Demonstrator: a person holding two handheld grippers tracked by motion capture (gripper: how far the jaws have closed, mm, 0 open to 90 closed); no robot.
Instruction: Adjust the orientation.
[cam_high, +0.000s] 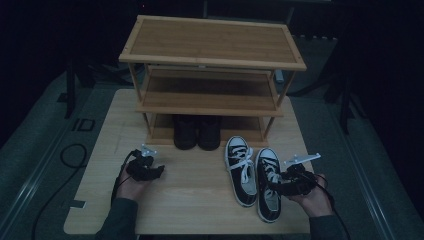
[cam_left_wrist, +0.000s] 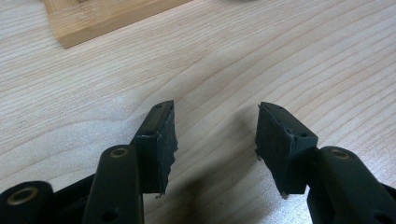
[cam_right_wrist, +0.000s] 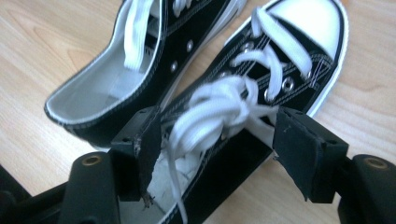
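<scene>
High view: a three-tier bamboo shoe rack (cam_high: 212, 47) stands at the twelve o'clock end of the tabletop (cam_high: 200, 200), with a pair of dark boots (cam_high: 197, 132) tucked on its bottom shelf. A pair of black-and-white sneakers lies on the tabletop at about four o'clock from the rack's front, toes pointing toward the rack: the left sneaker (cam_high: 240, 170) and, just beside it, the right sneaker (cam_high: 268, 182). The right tool (cam_high: 276, 187) sits at the three o'clock side of that pair, over the right sneaker's opening. The left tool (cam_high: 159, 171) rests low over bare wood at about eight o'clock from the rack, well apart from the shoes.

Left gripper view: the left tool's jaws stand apart, released, with nothing between them but wood grain; a corner of the rack's base (cam_left_wrist: 107, 16) shows at eleven o'clock.

Right gripper view: the right tool's jaws are spread wide on either side of the nearer sneaker's laces (cam_right_wrist: 219, 100) and tongue. The pads seem not to press on the shoe, though the blur makes that hard to judge.
</scene>
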